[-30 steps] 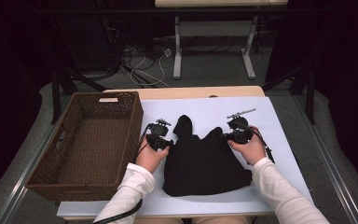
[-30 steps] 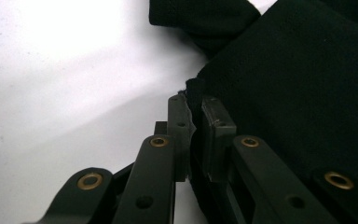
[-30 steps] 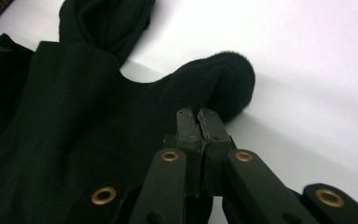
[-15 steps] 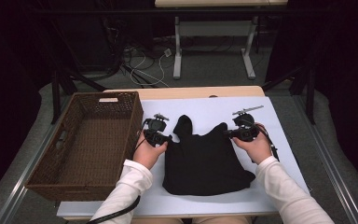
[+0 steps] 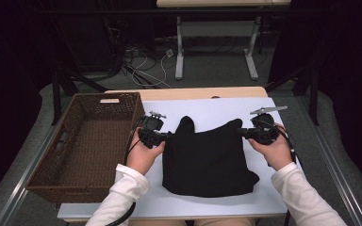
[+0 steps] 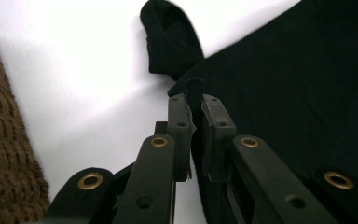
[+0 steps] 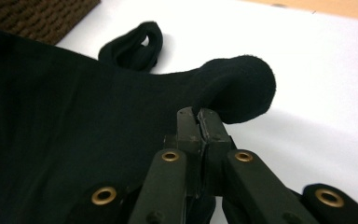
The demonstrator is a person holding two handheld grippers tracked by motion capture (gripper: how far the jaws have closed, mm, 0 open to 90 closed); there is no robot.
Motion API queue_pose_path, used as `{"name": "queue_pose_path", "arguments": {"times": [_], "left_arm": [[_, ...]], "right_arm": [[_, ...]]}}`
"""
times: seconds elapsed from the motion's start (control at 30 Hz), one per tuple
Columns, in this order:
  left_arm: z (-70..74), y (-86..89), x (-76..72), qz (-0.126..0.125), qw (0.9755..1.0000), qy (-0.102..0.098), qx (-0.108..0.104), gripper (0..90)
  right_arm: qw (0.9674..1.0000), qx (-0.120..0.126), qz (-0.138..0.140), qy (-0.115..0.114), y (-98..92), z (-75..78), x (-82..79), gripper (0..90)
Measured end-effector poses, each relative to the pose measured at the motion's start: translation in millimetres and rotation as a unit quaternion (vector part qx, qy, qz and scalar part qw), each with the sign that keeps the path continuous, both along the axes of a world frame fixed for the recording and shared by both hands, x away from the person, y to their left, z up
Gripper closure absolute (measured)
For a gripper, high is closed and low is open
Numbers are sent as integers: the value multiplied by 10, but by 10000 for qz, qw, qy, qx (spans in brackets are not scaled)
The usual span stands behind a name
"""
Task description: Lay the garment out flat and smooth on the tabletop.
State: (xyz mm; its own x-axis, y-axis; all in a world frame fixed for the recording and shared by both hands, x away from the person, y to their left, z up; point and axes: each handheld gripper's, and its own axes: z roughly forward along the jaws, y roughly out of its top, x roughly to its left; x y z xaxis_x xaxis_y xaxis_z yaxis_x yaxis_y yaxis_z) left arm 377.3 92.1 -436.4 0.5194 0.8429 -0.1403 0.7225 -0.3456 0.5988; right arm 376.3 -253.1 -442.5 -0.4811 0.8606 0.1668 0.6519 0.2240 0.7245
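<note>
Pinching black cloth (image 5: pixel 205 160) at both upper corners: left gripper (image 6: pixel 195 100) fingers (image 6: pixel 181 126) are closed onto a fold of its edge, right gripper (image 7: pixel 198 116) fingers (image 7: pixel 213 128) are closed flat on the opposite corner, where the fabric bulges into a rounded lobe. In the high view the left gripper (image 5: pixel 153 134) and right gripper (image 5: pixel 259 132) sit at equal distance from the person, with the cloth's top edge spanning between them, roughly parallel to the bench's near edge. Body of the cloth hangs and lies toward the person from the fingers, lower part resting on the white bench (image 5: pixel 226 110) near its front edge; a narrow strap-like piece (image 5: pixel 185 125) pokes out toward the far edge. Wicker basket (image 5: pixel 87 141) stands along the bench's left edge, just beside the left hand (image 5: pixel 143 155); that hand is nearer to it. Judgement: any transfer goes leftward. Open bench remains beyond the cloth and right of the right hand (image 5: pixel 275 153).
</note>
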Motion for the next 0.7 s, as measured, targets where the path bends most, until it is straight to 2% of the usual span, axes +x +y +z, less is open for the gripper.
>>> {"name": "queue_pose_path", "arguments": {"times": [0.2,0.33,0.53,0.7], "left_arm": [[187,40,-229,-136,9995,-244,-117,836],[253,80,-395,-273,9990,-334,-145,836],[226,130,-661,-432,9983,-342,-196,835],[122,178,-866,-547,9981,-232,-141,836]], "right_arm": [[9996,-18,26,-297,-121,177,-257,884],[9985,-33,161,-523,-159,266,-515,884],[9974,-6,351,-632,-156,270,-879,884],[9958,-254,511,-716,-105,161,-1161,884]]}}
